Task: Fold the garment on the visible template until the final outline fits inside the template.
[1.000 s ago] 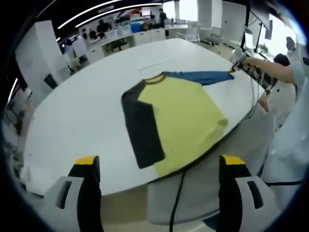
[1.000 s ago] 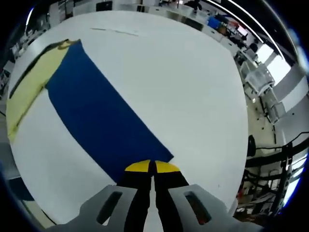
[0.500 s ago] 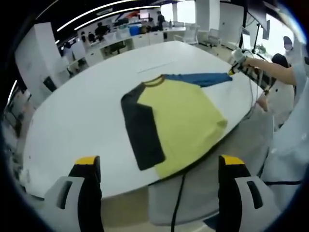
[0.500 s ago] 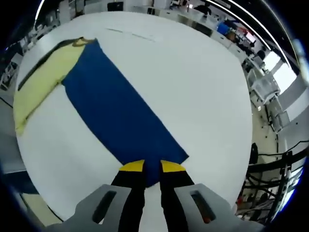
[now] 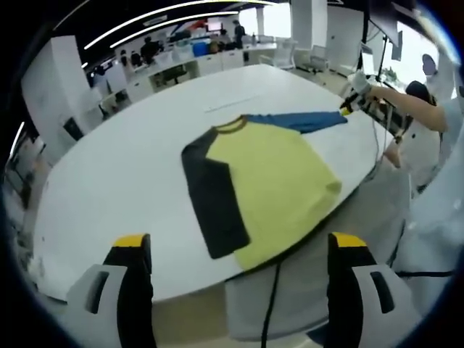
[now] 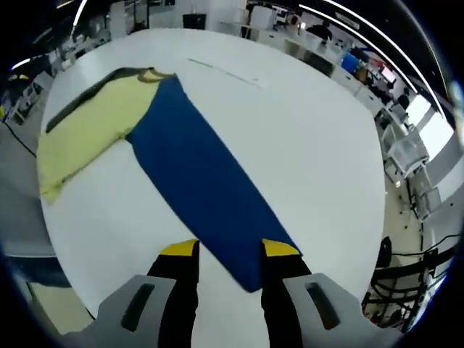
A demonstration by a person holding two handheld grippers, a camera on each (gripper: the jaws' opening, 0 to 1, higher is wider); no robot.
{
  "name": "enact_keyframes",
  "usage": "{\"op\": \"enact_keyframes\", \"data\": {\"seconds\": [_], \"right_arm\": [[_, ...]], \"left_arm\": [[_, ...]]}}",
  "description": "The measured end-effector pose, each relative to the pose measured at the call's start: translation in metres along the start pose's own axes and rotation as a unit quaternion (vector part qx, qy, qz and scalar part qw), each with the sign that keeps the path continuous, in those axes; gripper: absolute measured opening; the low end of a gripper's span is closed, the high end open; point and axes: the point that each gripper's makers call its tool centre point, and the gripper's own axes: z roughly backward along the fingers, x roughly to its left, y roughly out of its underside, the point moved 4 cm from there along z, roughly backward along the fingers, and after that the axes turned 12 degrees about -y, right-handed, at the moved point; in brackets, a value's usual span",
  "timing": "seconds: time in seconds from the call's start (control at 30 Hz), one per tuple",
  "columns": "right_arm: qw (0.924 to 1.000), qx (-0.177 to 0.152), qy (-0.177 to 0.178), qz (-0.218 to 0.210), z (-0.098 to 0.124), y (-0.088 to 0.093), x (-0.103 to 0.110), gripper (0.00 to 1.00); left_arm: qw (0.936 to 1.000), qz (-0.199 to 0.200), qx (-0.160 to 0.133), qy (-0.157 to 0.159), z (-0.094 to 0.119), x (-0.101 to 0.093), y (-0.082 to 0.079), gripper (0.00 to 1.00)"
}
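Observation:
A yellow T-shirt (image 5: pixel 272 174) lies flat on the white oval table (image 5: pixel 116 181), its lower hem at the near edge. The dark sleeve (image 5: pixel 212 199) lies along its left side. The blue sleeve (image 5: pixel 297 120) stretches straight out to the right. In the right gripper view the blue sleeve (image 6: pixel 196 170) runs from the yellow body (image 6: pixel 94 123) down to my right gripper (image 6: pixel 229 250), which is open with the cuff lying loose between its jaws. My left gripper (image 5: pixel 239 246) is open and holds nothing, back off the table's near edge. The right gripper (image 5: pixel 349 107) is at the sleeve's tip.
A person's arm (image 5: pixel 406 109) holds the right gripper at the table's right side. A black cable (image 5: pixel 270 290) hangs off the near edge. A thin faint line (image 6: pixel 221 71) marks the table beyond the shirt. Desks and chairs (image 6: pixel 406 156) stand around.
The right gripper's jaws have gone from shut on the blue sleeve's cuff to open, and the cuff now lies loose between them. The left gripper has stayed put.

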Motion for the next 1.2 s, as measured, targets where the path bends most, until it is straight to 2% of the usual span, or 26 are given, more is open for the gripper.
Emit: {"op": "enact_keyframes", "data": {"seconds": [0.17, 0.63, 0.97, 1.2], "right_arm": [[0.9998, -0.003, -0.009, 0.017, -0.002, -0.010, 0.013, 0.42], [0.9991, -0.025, -0.015, 0.031, 0.002, -0.031, 0.030, 0.50], [0.9979, -0.035, -0.019, 0.052, 0.007, -0.049, 0.056, 0.57], [0.9961, -0.062, -0.030, 0.055, 0.015, -0.067, 0.075, 0.62]], "left_arm": [[1.0000, -0.003, -0.002, 0.006, -0.002, 0.002, 0.000, 0.97], [0.9999, -0.002, -0.013, 0.007, -0.003, 0.011, -0.001, 0.97], [0.9997, 0.000, -0.020, 0.014, -0.005, 0.017, 0.002, 0.96], [0.9995, 0.001, -0.026, 0.016, -0.007, 0.021, 0.002, 0.97]]}}
